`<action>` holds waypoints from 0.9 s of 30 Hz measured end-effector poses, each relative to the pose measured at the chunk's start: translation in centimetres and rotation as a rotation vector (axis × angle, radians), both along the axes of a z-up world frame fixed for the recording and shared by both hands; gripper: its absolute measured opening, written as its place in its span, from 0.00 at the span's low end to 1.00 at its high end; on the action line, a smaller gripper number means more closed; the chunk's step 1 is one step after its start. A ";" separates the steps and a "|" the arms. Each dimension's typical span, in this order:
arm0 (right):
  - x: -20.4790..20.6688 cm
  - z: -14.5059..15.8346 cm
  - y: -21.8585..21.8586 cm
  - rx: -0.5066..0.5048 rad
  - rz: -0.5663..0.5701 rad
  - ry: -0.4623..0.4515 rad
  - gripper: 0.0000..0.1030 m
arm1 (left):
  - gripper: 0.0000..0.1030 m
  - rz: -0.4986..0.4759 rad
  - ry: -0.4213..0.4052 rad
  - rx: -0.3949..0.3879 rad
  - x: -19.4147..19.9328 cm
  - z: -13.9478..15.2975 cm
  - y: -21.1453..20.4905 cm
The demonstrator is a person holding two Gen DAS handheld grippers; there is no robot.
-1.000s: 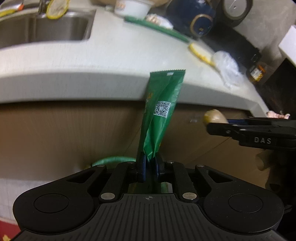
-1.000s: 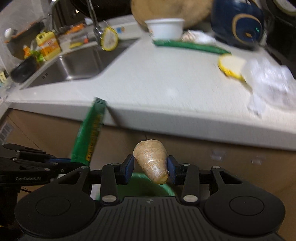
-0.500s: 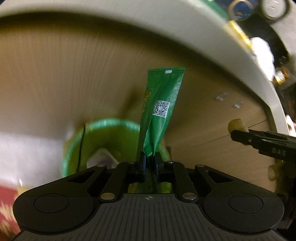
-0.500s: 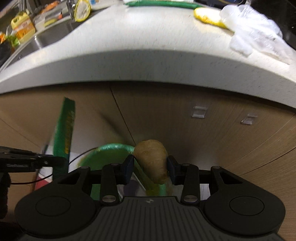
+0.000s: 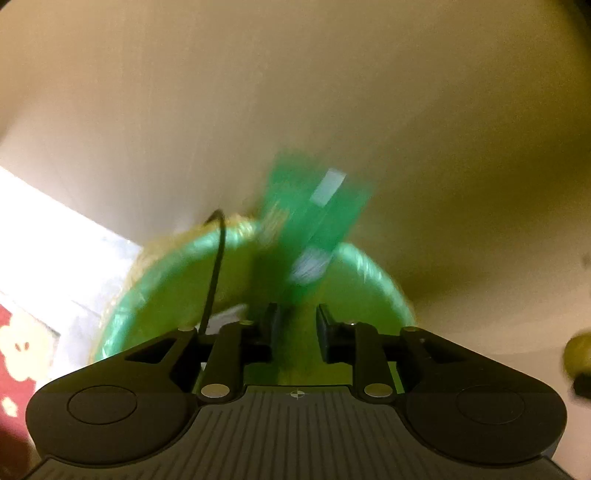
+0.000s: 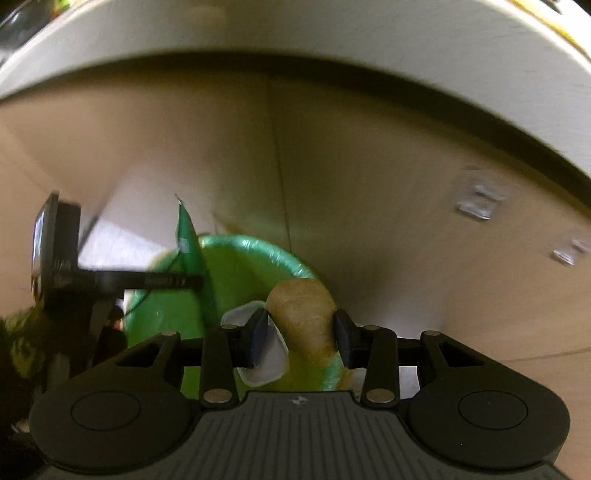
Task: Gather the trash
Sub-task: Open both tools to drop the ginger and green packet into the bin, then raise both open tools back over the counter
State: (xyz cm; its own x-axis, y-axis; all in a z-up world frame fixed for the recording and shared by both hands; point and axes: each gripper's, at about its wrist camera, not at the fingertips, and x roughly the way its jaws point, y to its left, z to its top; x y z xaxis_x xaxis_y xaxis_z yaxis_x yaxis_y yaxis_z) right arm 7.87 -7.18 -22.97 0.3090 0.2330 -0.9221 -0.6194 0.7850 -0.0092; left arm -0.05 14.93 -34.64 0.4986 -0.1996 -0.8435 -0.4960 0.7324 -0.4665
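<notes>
My left gripper [image 5: 295, 314] hangs over a bin lined with a green bag [image 5: 369, 266], and its jaws are opening. A green snack wrapper [image 5: 314, 221], blurred, stands between the parted pads with a gap on each side and tips to the right. In the right wrist view the same wrapper [image 6: 190, 251] sits at the left gripper's fingertips [image 6: 192, 282] above the bin [image 6: 258, 243]. My right gripper [image 6: 299, 325] is shut on a pale brown ginger root [image 6: 301, 314] over the bin's right side.
A white plastic tub [image 6: 258, 369] lies inside the bin. Wooden cupboard doors [image 6: 369, 166] rise right behind it under the pale countertop edge [image 6: 332, 33]. A black cable [image 5: 218, 258] crosses the bin's left rim. A red patterned mat [image 5: 14, 350] lies left.
Both grippers have dropped from counter height to just above the bin. The left jaws have parted and the wrapper has slipped loose and tilted. The right grip on the ginger is unchanged.
</notes>
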 end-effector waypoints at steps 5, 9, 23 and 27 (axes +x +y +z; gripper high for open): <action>-1.5 -3.4 2.1 -0.059 0.149 -0.027 0.37 | 0.23 0.100 -0.066 -0.067 -1.9 2.0 3.0; -2.6 -7.1 4.1 -0.038 0.236 0.057 0.38 | 0.23 0.141 -0.108 -0.047 -3.7 5.4 5.0; -1.6 -3.1 3.7 0.047 0.137 0.021 0.55 | 0.23 0.233 -0.156 0.125 -8.0 12.9 10.4; -2.3 0.1 2.4 0.079 0.132 -0.086 0.55 | 0.23 0.122 -0.154 0.193 -7.1 16.4 8.6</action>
State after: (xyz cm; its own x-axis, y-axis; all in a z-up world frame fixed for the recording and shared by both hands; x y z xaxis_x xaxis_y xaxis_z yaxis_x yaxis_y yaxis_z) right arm 5.56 -4.75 -22.88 0.3481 0.3475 -0.8707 -0.7167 0.6973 -0.0082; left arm -7.15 23.57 -18.28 0.6343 0.0270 -0.7726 -0.5199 0.7546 -0.4004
